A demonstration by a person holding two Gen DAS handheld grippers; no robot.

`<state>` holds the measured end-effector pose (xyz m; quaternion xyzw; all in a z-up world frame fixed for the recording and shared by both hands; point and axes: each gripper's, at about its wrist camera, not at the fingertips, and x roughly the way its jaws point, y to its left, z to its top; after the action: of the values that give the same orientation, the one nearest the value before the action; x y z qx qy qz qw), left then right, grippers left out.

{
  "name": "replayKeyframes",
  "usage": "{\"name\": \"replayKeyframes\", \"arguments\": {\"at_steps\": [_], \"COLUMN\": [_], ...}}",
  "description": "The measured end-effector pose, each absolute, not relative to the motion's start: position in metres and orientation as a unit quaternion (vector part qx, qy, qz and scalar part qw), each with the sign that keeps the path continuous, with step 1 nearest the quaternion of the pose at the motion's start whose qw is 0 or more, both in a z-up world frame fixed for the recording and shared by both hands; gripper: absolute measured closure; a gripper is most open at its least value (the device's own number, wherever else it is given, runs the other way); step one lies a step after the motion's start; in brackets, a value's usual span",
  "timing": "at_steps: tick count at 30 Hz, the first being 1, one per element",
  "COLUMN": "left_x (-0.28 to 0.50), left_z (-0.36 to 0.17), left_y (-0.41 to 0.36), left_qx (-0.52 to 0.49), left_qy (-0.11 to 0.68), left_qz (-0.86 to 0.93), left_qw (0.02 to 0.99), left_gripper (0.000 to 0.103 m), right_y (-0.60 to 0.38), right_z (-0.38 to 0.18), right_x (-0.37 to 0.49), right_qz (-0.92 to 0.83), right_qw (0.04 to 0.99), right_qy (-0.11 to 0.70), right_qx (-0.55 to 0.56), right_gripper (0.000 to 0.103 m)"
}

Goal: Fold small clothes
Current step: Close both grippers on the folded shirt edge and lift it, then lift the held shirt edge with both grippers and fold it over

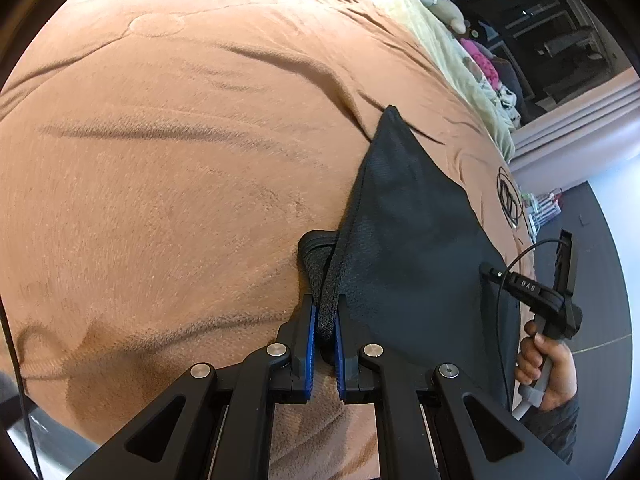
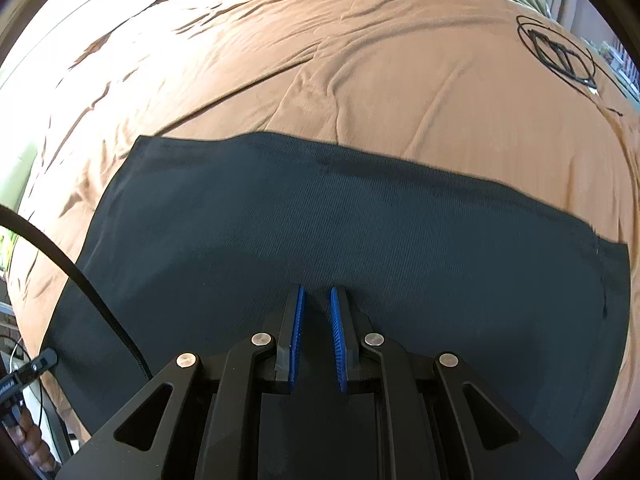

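Observation:
A black garment point(image 1: 408, 232) lies spread over a brown bedspread point(image 1: 160, 160). My left gripper point(image 1: 325, 300) is shut on a thick bunched hem at the garment's left edge, which stands up between the blue pads. In the left wrist view the right gripper point(image 1: 488, 270) meets the cloth's right edge, with a hand point(image 1: 544, 360) on its handle. In the right wrist view the garment point(image 2: 320, 208) fills the lower half, its far edge straight across the bedspread point(image 2: 360, 80). My right gripper point(image 2: 317, 290) has its pads nearly together, with a small ridge of black cloth between the tips.
A black ring-shaped emblem point(image 2: 554, 50) marks the bedspread at the far right. A pale green sheet point(image 1: 440, 40) and a heap of clothes point(image 1: 484, 68) lie beyond the bed's edge. Dark floor point(image 1: 592, 280) is to the right. A black cable point(image 2: 80, 276) crosses the lower left.

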<state>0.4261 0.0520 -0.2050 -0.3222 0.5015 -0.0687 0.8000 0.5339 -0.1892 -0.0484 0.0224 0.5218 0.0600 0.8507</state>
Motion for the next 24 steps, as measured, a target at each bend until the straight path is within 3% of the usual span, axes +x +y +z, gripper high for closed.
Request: {"name": "replayKeyframes", "arguments": {"at_steps": [17,24], "left_x": [0.424,0.421], "left_z": [-0.216,-0.210], "left_y": [0.052,0.059], "left_qx": [-0.334,-0.351], "left_qy": [0.505,0.494], "left_qz": [-0.055,-0.075], "left_qw": [0.794,0.792], "left_gripper": [0.095,0.095], "right_y": [-0.207,-0.207], "right_z": [-0.033,-0.013], "right_x": [0.581,0.552], "right_qz": [0.044,0.054], "right_qw": [0.851,0.856], "right_qy": [0.523,0.513], "right_qx": [0.022,0.037], "right_gripper": [0.092,0.092]}}
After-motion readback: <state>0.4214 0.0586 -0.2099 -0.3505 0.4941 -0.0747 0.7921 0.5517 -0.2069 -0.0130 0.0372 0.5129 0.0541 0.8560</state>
